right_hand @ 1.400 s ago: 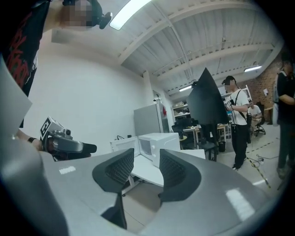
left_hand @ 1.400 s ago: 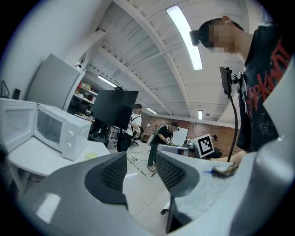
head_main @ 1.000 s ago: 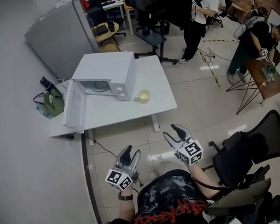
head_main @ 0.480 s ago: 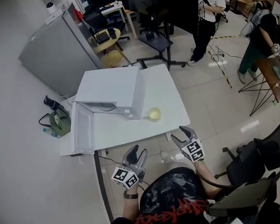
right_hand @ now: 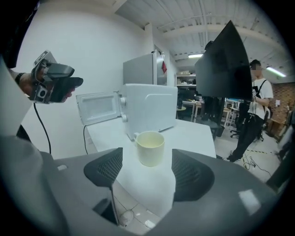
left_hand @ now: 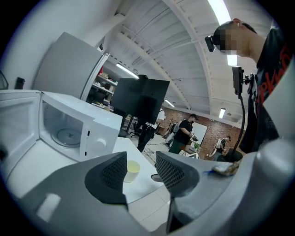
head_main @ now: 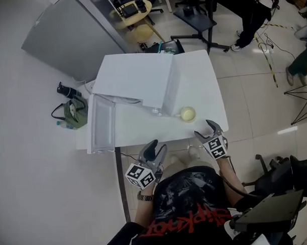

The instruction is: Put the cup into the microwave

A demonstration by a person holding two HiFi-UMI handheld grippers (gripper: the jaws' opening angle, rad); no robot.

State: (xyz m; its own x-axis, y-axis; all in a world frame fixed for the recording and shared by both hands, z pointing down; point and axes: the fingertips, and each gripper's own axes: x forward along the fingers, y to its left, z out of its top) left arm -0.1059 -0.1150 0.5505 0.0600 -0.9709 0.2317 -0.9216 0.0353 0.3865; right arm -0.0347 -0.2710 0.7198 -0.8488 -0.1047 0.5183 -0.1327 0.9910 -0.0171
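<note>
Cup (head_main: 187,113): pale yellow, upright on the white table (head_main: 207,87), just beside the front right corner of the microwave (head_main: 137,85). It is outside the oven, not yet loaded.

Microwave: white, door (head_main: 102,122) swung fully open to the left. The turntable (left_hand: 68,135) shows inside in the left gripper view.

Right gripper (head_main: 206,129): at the near edge of the table, pointing at the cup. Its jaws are spread and have just been opening. Nothing is between the pads; the cup stands beyond the tips, centred in the gap, not touched.

Left gripper (head_main: 158,147): short of the table edge, near the person's body and well apart from the cup. Jaws are spread, nothing between them.

Floor, left of the table: green bag (head_main: 75,111).
</note>
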